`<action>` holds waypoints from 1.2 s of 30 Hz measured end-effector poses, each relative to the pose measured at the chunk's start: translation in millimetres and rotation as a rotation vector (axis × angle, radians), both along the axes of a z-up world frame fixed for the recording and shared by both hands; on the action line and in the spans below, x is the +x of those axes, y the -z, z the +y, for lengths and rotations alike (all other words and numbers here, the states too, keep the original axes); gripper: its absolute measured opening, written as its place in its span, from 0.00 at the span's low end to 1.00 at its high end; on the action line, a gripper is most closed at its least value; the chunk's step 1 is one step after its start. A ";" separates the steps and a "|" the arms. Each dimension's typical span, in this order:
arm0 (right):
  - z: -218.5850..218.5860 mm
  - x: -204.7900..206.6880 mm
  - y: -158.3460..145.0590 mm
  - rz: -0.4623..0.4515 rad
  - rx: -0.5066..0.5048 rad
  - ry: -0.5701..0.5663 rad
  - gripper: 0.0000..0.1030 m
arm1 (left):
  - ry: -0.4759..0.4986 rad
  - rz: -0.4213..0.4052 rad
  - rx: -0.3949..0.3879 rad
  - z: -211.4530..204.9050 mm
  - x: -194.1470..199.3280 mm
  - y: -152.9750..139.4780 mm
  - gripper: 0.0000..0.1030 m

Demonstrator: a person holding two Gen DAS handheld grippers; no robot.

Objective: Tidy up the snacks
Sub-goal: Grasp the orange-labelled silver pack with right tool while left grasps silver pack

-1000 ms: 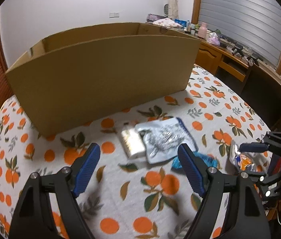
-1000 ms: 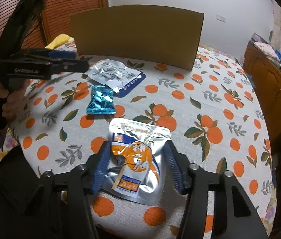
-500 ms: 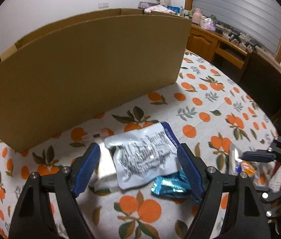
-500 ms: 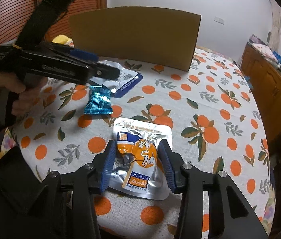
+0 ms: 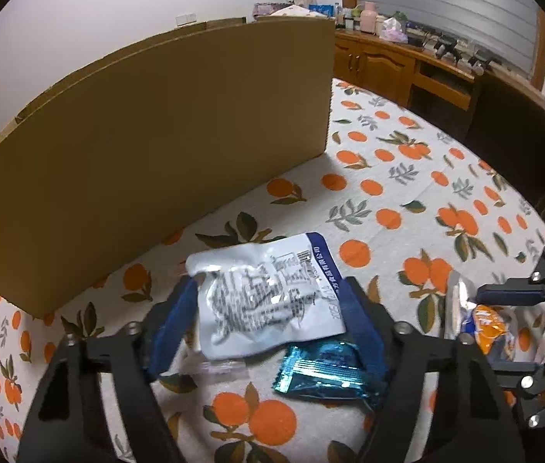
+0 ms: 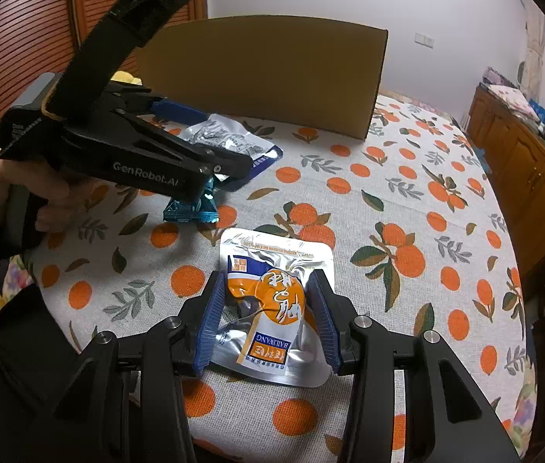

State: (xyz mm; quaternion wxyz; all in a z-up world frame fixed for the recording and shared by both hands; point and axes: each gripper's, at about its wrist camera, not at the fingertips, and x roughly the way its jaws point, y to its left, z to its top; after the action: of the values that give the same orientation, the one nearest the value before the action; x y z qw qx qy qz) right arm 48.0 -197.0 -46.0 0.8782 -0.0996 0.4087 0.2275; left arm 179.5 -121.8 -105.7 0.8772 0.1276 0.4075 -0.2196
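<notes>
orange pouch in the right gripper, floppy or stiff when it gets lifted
Probably floppy: the orange pouch is thin crinkled foil, already buckling between the right gripper pads. Likely light, since it looks fairly flat. The glossy film may slip, so a grip near the middle seems safer.

**Three packets and a box on the orange-print cloth**

A silver pouch (image 5: pixel 268 301) with dark print and a blue edge lies flat, crumpled, near the middle. A small teal packet (image 5: pixel 322 370) lies just nearer, its far edge tucked under the pouch. To the right, apart from both, an orange-and-silver pouch (image 6: pixel 272 308) lies flat with its label upside down. A clear wrapper (image 5: pixel 220 366) shows at the silver pouch's near left corner. Beyond them all stands an open cardboard box (image 5: pixel 149 162), upright, its plain side facing them.
</notes>
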 end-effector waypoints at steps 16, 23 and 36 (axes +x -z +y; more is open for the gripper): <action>2.4 -0.8 -0.3 -0.007 0.009 0.003 0.44 | 0.045 0.101 -0.081 -15.5 16.0 7.5 0.74; 0.6 -2.0 0.2 -0.012 0.017 0.003 0.44 | 0.058 0.073 -0.062 -21.1 15.3 9.8 0.71; 0.4 -1.4 0.5 -0.013 0.020 0.004 0.44 | 0.028 0.008 -0.171 6.0 1.2 -14.5 0.26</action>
State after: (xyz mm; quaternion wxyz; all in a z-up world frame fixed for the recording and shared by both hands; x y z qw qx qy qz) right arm 46.6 -196.5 -46.5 0.8822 -0.0916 0.4010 0.2290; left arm 180.7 -115.7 -91.2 0.8801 0.0571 0.3889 -0.2662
